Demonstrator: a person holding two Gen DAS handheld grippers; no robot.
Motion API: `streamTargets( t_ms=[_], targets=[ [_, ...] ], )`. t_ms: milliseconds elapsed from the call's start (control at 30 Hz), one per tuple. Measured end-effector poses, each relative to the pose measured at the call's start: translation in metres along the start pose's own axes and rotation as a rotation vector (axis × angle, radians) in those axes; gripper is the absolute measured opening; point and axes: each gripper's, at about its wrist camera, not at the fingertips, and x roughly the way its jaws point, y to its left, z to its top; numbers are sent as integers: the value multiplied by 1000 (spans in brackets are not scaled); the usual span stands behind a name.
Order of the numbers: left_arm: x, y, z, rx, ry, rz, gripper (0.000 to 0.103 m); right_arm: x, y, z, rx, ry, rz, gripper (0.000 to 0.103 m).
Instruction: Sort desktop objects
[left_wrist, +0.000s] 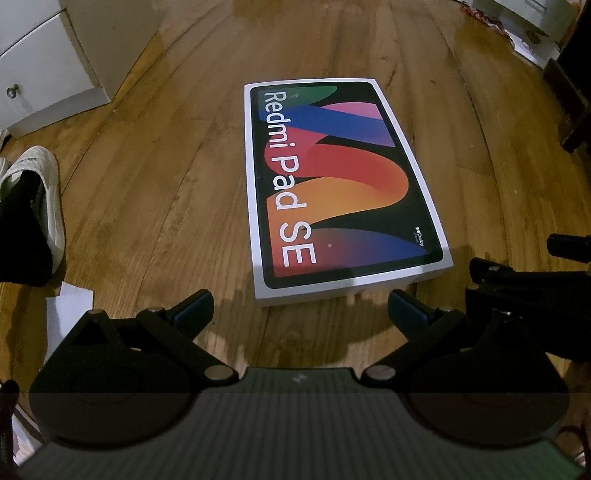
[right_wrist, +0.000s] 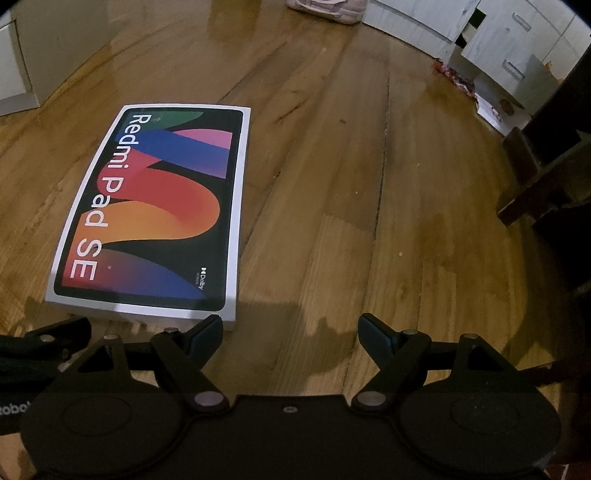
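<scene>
A flat white Redmi Pad SE box (left_wrist: 341, 184) with a colourful printed lid lies on the wooden floor, straight ahead of my left gripper (left_wrist: 300, 308). That gripper is open and empty, just short of the box's near edge. In the right wrist view the same box (right_wrist: 155, 214) lies to the left. My right gripper (right_wrist: 291, 332) is open and empty over bare floor, its left fingertip (right_wrist: 207, 332) close to the box's near right corner. The right gripper also shows at the right edge of the left wrist view (left_wrist: 517, 288).
A white cabinet (left_wrist: 44, 62) stands at the far left, a white shoe with a black sock (left_wrist: 33, 210) and white paper (left_wrist: 68, 314) at the left. White drawers (right_wrist: 498, 48) and dark wooden furniture (right_wrist: 546, 177) stand at the right. Litter (right_wrist: 465, 85) lies by the drawers.
</scene>
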Motion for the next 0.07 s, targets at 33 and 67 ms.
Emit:
streamTargets(
  t_ms=[33, 67],
  targets=[
    [0, 0, 0, -1, 2, -1, 102, 1, 0, 0, 1, 1, 1, 84],
    [0, 0, 0, -1, 3, 0, 102, 1, 0, 0, 2, 2, 3, 84]
  ],
)
